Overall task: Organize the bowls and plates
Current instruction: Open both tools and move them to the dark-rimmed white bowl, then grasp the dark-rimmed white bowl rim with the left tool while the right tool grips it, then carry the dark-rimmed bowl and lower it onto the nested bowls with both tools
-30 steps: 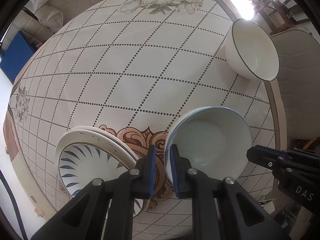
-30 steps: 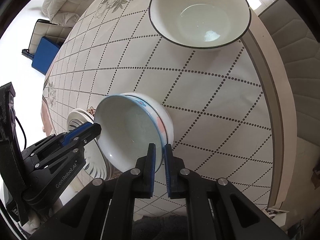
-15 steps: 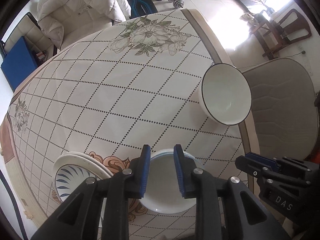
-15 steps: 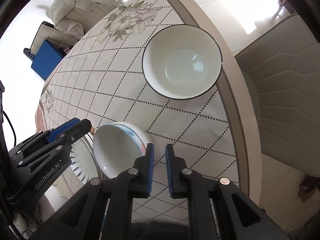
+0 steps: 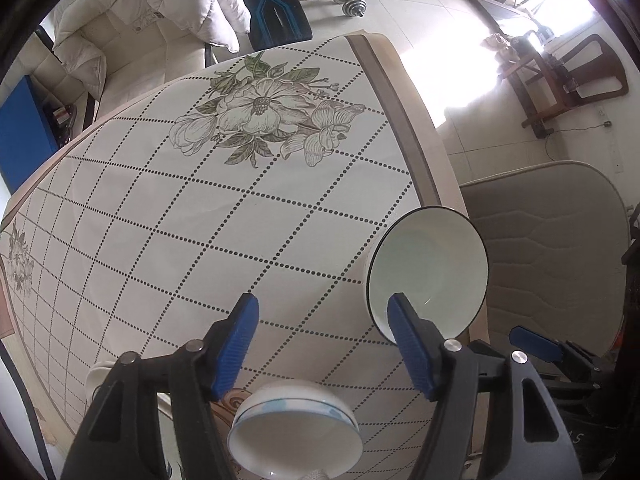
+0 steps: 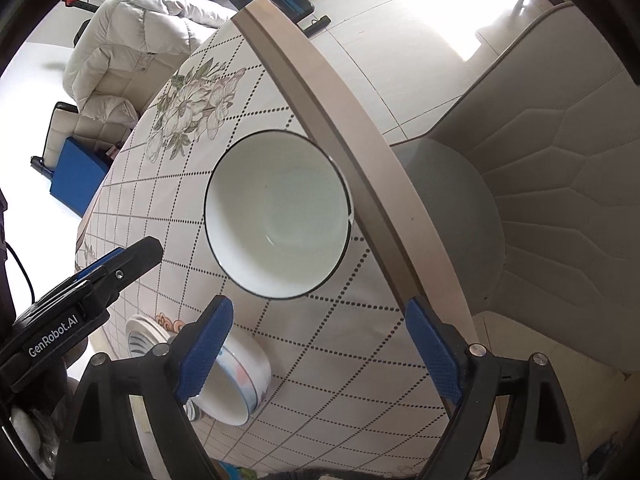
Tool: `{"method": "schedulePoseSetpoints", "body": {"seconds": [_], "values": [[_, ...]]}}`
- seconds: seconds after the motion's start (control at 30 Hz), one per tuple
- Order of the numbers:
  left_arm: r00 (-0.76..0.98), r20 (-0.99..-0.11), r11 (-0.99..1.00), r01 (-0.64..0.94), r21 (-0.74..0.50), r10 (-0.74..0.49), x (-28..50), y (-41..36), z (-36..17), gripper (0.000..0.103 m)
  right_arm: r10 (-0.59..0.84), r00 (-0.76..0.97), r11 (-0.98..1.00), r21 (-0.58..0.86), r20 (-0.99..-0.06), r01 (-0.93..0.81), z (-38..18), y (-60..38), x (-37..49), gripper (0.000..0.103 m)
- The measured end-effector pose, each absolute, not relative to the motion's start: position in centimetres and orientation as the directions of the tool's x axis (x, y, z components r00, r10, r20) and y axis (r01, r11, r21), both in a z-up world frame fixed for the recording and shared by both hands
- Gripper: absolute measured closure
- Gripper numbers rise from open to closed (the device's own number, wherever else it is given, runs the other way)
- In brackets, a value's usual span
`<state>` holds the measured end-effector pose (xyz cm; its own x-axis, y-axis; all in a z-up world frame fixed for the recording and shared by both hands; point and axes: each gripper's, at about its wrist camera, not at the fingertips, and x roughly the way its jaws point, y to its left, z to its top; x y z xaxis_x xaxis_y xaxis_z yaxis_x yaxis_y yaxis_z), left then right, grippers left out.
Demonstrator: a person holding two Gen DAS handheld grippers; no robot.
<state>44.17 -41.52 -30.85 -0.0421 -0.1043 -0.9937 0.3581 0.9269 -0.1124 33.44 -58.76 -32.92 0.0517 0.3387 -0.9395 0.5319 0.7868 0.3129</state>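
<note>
A small white bowl with a blue rim sits on the patterned table, low in the left wrist view behind my left gripper. That gripper's jaws are opening, and no pad touches the bowl. A larger white bowl with a black rim stands by the table's right edge, just ahead of my right gripper. Its jaws are also opening, wide, with only tablecloth between them. The small bowl lies behind its left finger, next to stacked blue-patterned plates. The black-rimmed bowl shows beside the left gripper's right finger.
The table's beige edge runs close beside the black-rimmed bowl, with a grey padded chair pushed up to it. A sofa with white bedding and dumbbells lie beyond the far end. My left gripper shows in the right wrist view.
Both grippers were shut on the small bowl's rim. They let go, opened, and moved away from it toward the black-rimmed bowl. The small bowl now rests on the table.
</note>
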Motion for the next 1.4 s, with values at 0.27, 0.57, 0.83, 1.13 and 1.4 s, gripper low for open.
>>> {"method": "schedulePoseSetpoints", "body": {"seconds": [0.27, 0.57, 0.83, 1.13, 1.4], "values": [[-0.106, -0.993, 0.901, 0.426, -0.086, -0.045, 45.9, -44.9, -34.2, 0.038, 0.338, 0.060, 0.776, 0.314, -0.939, 0.547, -35.1, -60.9, 36.3, 0.013], [-0.173, -0.984, 0.877, 0.468, -0.112, -0.034, 46.2, -46.8, -36.6, 0.046, 0.358, 0.034, 0.774, 0.316, -0.933, 0.548, -37.2, -61.5, 37.7, 0.035], [-0.209, -0.978, 0.863, 0.489, -0.126, -0.024, 45.5, -48.0, -37.6, 0.083, 0.407, -0.003, 0.762, 0.338, -0.913, 0.553, -39.3, -61.0, 37.6, 0.078], [-0.183, -0.983, 0.857, 0.503, -0.110, -0.019, 45.1, -49.4, -37.5, 0.093, 0.371, -0.017, 0.788, 0.305, -0.928, 0.535, -39.6, -60.9, 37.6, 0.095], [-0.146, -0.989, 0.857, 0.505, -0.100, -0.029, 45.2, -48.4, -35.5, 0.093, 0.389, -0.004, 0.781, 0.327, -0.921, 0.532, -38.4, -60.7, 37.7, 0.095]]}}
